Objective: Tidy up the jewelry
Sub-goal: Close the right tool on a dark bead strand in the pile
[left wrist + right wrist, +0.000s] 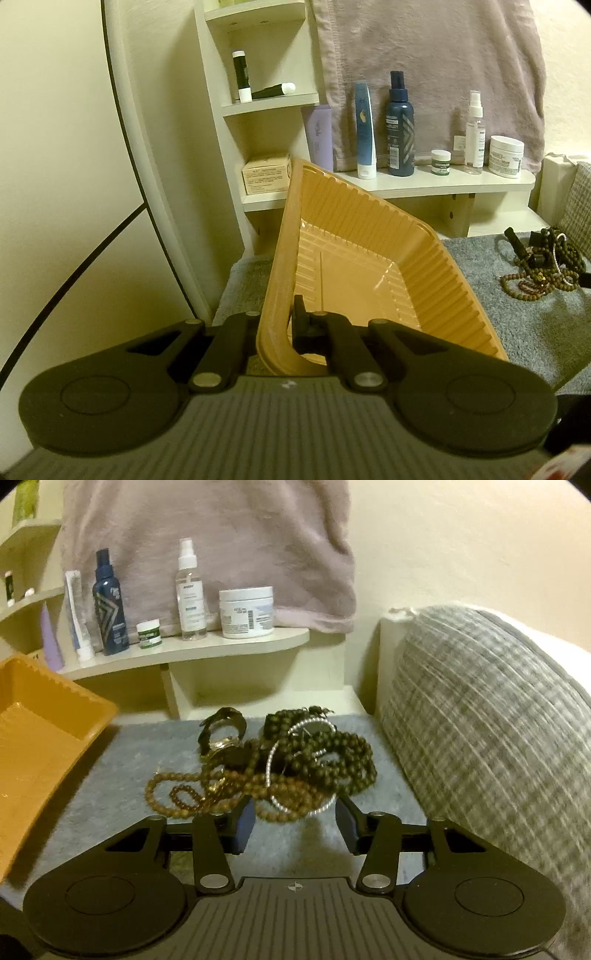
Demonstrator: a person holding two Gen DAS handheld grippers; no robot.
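An orange ribbed plastic tray (369, 229) is tilted up on one side over the grey mat, and my left gripper (284, 325) is shut on its near rim. A tangled pile of jewelry (280, 764) lies on the mat: brown and dark bead strings, a silvery bangle and a dark watch strap. My right gripper (295, 819) stands open just in front of the pile, whose nearest beads reach between the fingertips without being pressed. In the left wrist view the pile of jewelry (543, 266) lies far right. In the right wrist view the tray (37, 716) is at the left.
A low cream shelf (221, 648) behind the mat carries bottles, a tube and jars, with a mauve towel (221, 535) hanging above. A grey checked cushion (480, 720) crowds the right side. A corner shelf unit (258, 103) stands behind the tray.
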